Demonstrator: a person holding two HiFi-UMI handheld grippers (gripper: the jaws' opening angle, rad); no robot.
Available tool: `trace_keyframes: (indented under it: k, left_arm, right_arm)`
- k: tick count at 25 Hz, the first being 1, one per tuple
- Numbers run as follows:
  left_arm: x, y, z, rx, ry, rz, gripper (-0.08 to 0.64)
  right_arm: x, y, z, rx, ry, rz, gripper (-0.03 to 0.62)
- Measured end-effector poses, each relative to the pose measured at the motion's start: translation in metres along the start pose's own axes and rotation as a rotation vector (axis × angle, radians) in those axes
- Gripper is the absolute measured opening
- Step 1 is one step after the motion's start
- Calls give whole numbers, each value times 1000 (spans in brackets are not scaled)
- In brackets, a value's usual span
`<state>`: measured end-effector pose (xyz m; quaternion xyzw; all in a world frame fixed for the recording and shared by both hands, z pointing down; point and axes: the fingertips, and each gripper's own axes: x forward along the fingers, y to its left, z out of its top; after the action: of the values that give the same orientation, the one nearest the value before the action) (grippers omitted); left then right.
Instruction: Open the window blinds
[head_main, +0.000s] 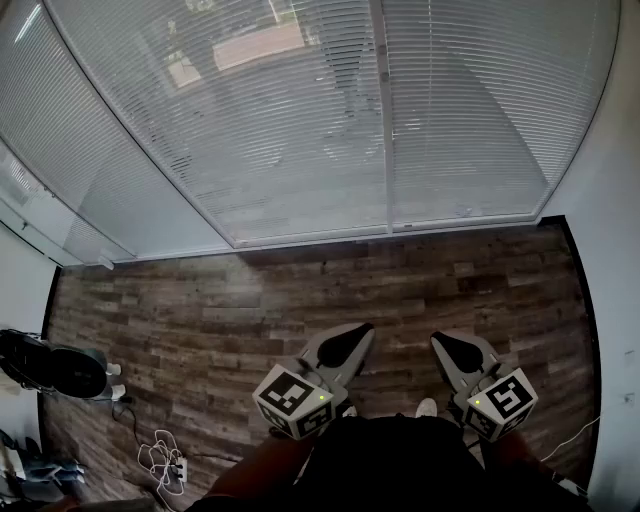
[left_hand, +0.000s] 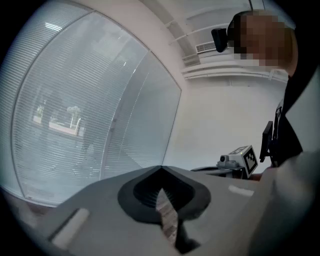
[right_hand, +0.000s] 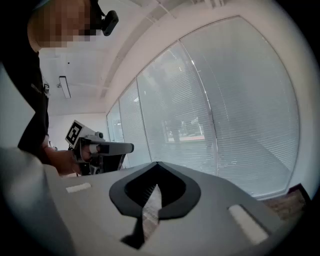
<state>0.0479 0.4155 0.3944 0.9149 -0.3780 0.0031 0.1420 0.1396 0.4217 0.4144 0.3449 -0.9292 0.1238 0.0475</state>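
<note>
White slatted blinds (head_main: 300, 120) hang lowered over the big windows ahead, with the outdoors dimly visible through them. They fill the left gripper view (left_hand: 85, 115) and the right gripper view (right_hand: 225, 110) too. Both grippers are held low by my waist over the wood floor, well short of the blinds. My left gripper (head_main: 366, 328) is shut with nothing in it, its jaw tips meeting (left_hand: 161, 169). My right gripper (head_main: 437, 339) is likewise shut and empty (right_hand: 156, 165). Each gripper shows in the other's view, the right gripper's marker cube (left_hand: 245, 159) and the left gripper's marker cube (right_hand: 80, 134).
Brown wood-plank floor (head_main: 250, 300) runs up to the window sill. A vertical window post (head_main: 380, 110) divides the panes. A black round device (head_main: 50, 368) and a tangle of white cables (head_main: 165, 460) lie at the left. A white wall (head_main: 612, 300) closes the right side.
</note>
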Motion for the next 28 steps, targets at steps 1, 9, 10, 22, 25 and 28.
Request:
trace_keyframes:
  k: [1,9,10,22,25,28]
  left_arm:
    - [2,2,0,2,0,1,0]
    - [3,4,-2,5,-3,-3,0]
    - [4,4,-2,5,-3,-2,0]
    - [0,0,-4,6,-3,5,0]
    - [-3,2,-5,1,-2,8,0]
    - [-5,3,-5,0,0,12,0]
  right_arm:
    - [2,-1,2,13,-7,-2,21]
    - [6,-2,3,7,-13,-5,21]
    - [6,-2,3,8,-12,-4,21]
    - [6,9,9,80,-91,49,25]
    - [5,6,0,80,-60,38,25]
    - [5,7,1,66,-58,40,25]
